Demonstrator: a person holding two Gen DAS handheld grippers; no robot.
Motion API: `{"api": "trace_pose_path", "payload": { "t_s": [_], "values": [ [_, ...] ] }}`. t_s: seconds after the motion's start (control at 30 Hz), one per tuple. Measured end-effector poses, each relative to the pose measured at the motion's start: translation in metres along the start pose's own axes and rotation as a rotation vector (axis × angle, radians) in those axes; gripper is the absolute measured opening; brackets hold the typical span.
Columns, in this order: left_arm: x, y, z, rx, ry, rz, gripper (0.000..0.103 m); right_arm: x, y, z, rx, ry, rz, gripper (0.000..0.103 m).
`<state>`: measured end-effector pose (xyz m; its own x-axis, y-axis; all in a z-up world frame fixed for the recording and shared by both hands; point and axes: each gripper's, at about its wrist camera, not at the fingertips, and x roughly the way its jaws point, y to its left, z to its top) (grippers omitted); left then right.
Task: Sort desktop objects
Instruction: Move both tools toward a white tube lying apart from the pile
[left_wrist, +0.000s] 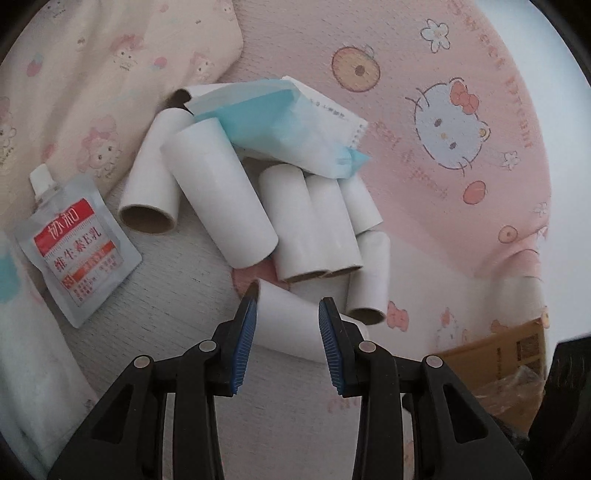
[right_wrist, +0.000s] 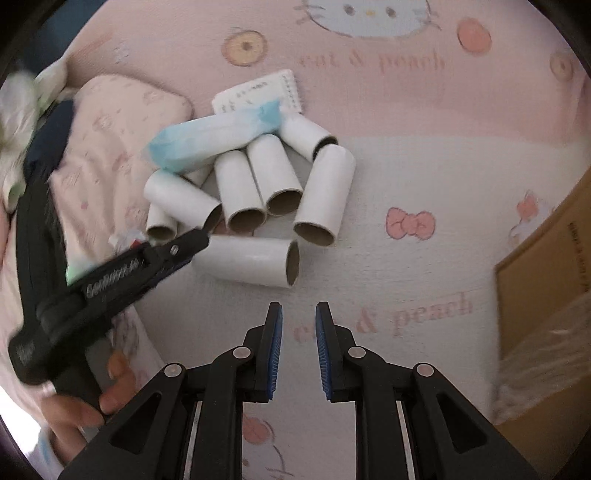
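Several white cardboard tubes (left_wrist: 221, 195) lie in a pile on the pink cartoon-print cloth (left_wrist: 424, 74); the pile also shows in the right wrist view (right_wrist: 273, 177). A blue and white wrapper (left_wrist: 280, 122) and a paper slip (left_wrist: 332, 110) lie on the pile's far side. My left gripper (left_wrist: 288, 306) is open, its jaws on either side of the nearest tube (left_wrist: 291, 325), which lies flat on the cloth. In the right wrist view that tube (right_wrist: 247, 260) lies at the left gripper's tip (right_wrist: 195, 238). My right gripper (right_wrist: 298, 308) is open and empty, just short of the pile.
A silver pouch with a red label (left_wrist: 77, 251) lies left of the tubes. A pink pillow (left_wrist: 92, 74) is at the far left. A brown cardboard box (right_wrist: 546, 280) stands at the right, also seen in the left wrist view (left_wrist: 498, 354).
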<state>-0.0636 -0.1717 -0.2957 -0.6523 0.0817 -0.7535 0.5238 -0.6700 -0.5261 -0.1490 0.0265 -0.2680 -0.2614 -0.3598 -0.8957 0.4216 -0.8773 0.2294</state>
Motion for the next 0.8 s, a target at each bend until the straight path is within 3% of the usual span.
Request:
{"api": "trace_pose_path", "payload": {
  "t_s": [0.4,0.8],
  "values": [
    [0.018,-0.001,-0.002,0.034,0.060,0.029,0.038,0.045,0.009,0.027,-0.003,0.046,0.043,0.015],
    [0.025,-0.016,-0.014,0.089,0.130,-0.094,0.038,0.042,-0.012,0.022,0.084,0.055,0.039,0.016]
  ]
}}
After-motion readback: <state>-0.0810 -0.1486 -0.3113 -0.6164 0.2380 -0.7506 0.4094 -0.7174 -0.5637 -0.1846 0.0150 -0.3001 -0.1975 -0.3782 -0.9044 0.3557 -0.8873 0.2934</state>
